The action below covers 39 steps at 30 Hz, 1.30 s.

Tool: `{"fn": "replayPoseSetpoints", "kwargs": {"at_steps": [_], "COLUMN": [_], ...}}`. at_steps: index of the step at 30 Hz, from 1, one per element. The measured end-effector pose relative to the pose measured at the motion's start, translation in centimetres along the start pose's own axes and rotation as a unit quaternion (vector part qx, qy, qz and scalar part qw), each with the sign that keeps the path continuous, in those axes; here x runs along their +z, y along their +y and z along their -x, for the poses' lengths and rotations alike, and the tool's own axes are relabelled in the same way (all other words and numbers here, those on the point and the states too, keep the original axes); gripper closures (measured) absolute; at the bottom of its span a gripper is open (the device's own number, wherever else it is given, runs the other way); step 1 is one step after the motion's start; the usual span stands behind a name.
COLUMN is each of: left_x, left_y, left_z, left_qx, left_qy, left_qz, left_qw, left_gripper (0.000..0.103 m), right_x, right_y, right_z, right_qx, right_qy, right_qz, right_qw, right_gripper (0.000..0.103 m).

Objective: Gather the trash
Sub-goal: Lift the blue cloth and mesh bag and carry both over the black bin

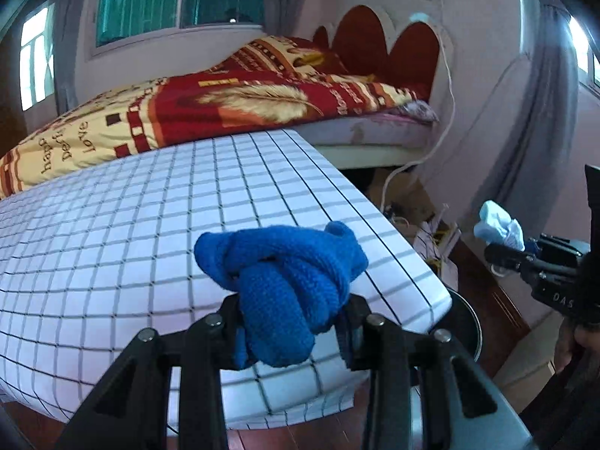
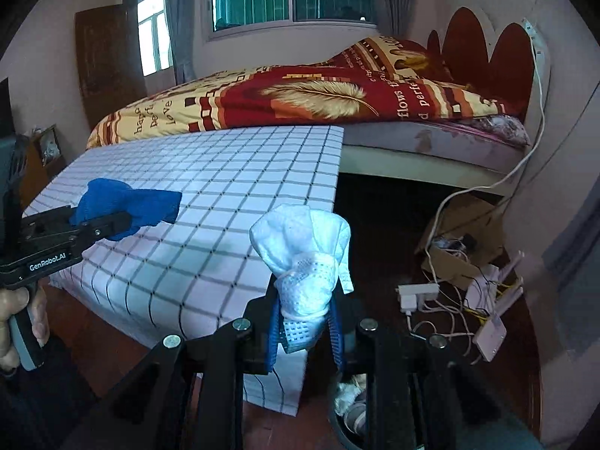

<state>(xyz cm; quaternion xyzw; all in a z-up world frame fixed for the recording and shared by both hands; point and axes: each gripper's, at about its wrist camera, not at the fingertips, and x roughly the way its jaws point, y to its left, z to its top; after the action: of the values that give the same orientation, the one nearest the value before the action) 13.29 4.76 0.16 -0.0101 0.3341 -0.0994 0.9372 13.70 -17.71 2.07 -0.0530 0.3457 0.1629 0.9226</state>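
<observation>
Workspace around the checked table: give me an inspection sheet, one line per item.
Surface: checked table, top bare.
Job's things: blue knitted cloth in left gripper; white wad in right gripper; bin on the floor under the right gripper, with white scraps in it.
Clutter: cardboard box on the floor.
Grippers: left gripper shut on cloth; right gripper shut on wad.
Cables: white cable down the headboard; tangle at the power strip.
Surroundings: bed with red-and-yellow blanket, windows behind it.
</observation>
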Motion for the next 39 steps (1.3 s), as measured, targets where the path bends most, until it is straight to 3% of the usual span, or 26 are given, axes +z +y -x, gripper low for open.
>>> {"fn": "replayPoseSetpoints", "kwargs": {"at_steps": [20, 39], "left_x": [-2.2, -4.2], "left_y": [-10.4, -21.3], "left_z": [-2.3, -5.5], "left_qx": [-0.084, -0.167], "left_qy": [0.033, 0.084], "left_qz": [-0.042, -0.086], "left_qw": [0.995, 0.9787], "left_gripper": [0.066, 0.066], "right_x": [-7.0, -14.5], "right_y": [-7.0, -15.5], "right_z": [1.4, 2.6], "right_qx": [-0.042, -0.102], "right_qy": [0.022, 0.073], "right_qz": [-0.063, -0.141], "right_qw": [0.997, 0.982], "right_gripper": [0.079, 0.079]}}
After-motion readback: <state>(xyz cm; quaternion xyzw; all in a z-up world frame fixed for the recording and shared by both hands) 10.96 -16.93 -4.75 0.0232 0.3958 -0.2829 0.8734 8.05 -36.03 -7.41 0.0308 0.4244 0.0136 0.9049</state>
